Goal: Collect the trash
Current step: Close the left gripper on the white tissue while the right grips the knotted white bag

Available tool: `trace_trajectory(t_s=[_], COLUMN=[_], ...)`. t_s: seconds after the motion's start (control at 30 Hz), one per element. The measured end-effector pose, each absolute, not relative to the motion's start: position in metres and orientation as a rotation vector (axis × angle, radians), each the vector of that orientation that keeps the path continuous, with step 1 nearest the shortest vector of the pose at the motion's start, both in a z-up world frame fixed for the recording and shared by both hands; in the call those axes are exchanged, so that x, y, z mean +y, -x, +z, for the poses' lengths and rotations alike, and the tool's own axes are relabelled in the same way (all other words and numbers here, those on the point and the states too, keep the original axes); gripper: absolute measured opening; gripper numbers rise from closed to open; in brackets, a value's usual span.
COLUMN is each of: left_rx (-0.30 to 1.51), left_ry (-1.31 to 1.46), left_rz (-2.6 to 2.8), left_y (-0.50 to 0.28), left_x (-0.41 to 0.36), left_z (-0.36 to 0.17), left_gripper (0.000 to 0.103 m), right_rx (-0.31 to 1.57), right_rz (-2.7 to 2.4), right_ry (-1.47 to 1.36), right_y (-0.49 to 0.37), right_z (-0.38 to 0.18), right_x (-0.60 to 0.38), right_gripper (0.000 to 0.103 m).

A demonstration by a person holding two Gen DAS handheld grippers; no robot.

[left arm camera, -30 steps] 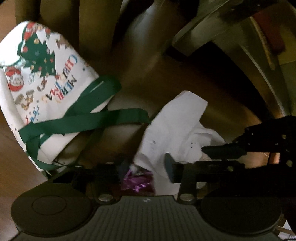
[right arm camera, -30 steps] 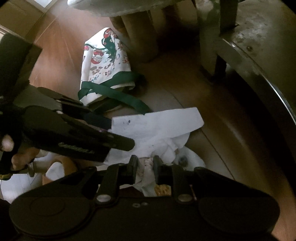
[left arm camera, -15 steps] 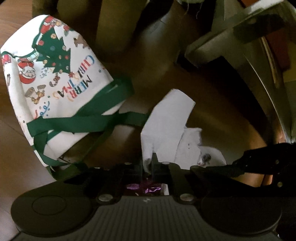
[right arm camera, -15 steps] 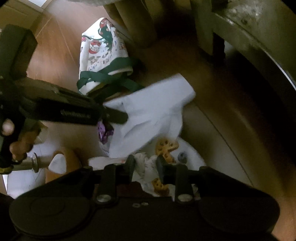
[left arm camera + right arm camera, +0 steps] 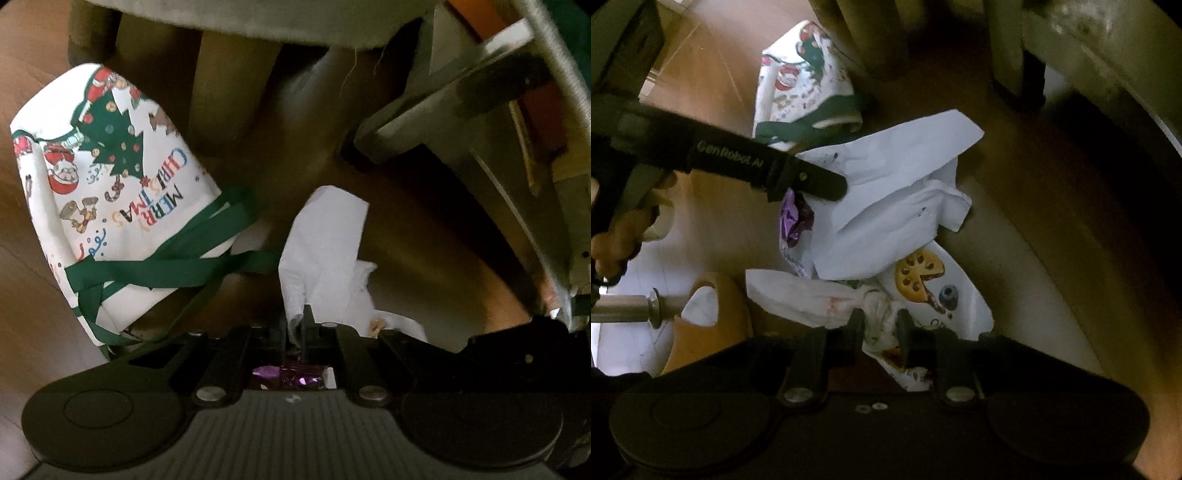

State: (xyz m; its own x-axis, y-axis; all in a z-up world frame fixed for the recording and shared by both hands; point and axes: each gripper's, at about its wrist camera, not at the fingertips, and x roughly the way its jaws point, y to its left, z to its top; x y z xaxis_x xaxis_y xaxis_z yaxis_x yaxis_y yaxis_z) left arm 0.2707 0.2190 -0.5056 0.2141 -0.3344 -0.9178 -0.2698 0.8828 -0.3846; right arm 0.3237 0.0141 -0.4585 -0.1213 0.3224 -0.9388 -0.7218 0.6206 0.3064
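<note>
I see matt white paper point(image 5: 325, 243), creased, pinched in my left gripper point(image 5: 295, 325), whose black plastic looks matt. Just below it sits a glossy purple foil wrapper point(image 5: 291, 374). On the left lies a printed cloth bag point(image 5: 110, 192) with green woven straps. My right gripper point(image 5: 881, 325) pinches thin, wrinkled white plastic bag point(image 5: 934, 291). The wood floor point(image 5: 29, 295) has a smooth sheen.

Your left black two-finger tool point(image 5: 295, 325) has its fingers pinched together on a white sheet of paper point(image 5: 325, 251). Your right black two-finger tool point(image 5: 879, 326) grips a knotted white plastic bag point(image 5: 875, 306), its fingers nearly closed. Your left hand point(image 5: 617, 240) wraps the handle.
</note>
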Motion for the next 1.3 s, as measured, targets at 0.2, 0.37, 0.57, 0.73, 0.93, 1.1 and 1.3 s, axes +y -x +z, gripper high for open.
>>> trace_trajectory(t_s=[0.2, 0.37, 0.57, 0.73, 0.93, 1.1, 1.3], left_rx=[1.325, 1.283, 1.237, 1.221, 1.165, 1.128, 1.158], left_ry=[0.559, 0.566, 0.600, 0.569, 0.504, 0.451, 0.406], left_rz=[-0.044, -0.043, -0.058, -0.071, -0.087, -0.099, -0.109], left_y=[-0.267, -0.268, -0.269, -0.264, -0.262, -0.256, -0.255], left_x=[0.233, 0.247, 0.249, 0.239, 0.233, 0.231, 0.225], left_z=[-0.474, -0.440, -0.409, -0.372, -0.318, -0.272, -0.269], left_gripper=[0.006, 0.006, 0.006, 0.006, 0.005, 0.005, 0.005], right_rx=[1.379, 1.335, 1.290, 1.242, 1.144, 1.074, 1.063], right_rz=[0.905, 0.857, 0.818, 0.765, 0.693, 0.635, 0.593], right_ry=[0.334, 0.311, 0.263, 0.263, 0.236, 0.212, 0.156], right_y=[-0.314, -0.306, -0.295, -0.287, -0.279, -0.267, -0.244], right_z=[-0.418, -0.376, -0.334, -0.297, -0.242, -0.198, -0.190], right_x=[0.003, -0.019, -0.042, -0.055, -0.081, -0.100, -0.122], right_gripper=[0.017, 0.017, 0.017, 0.017, 0.017, 0.017, 0.017])
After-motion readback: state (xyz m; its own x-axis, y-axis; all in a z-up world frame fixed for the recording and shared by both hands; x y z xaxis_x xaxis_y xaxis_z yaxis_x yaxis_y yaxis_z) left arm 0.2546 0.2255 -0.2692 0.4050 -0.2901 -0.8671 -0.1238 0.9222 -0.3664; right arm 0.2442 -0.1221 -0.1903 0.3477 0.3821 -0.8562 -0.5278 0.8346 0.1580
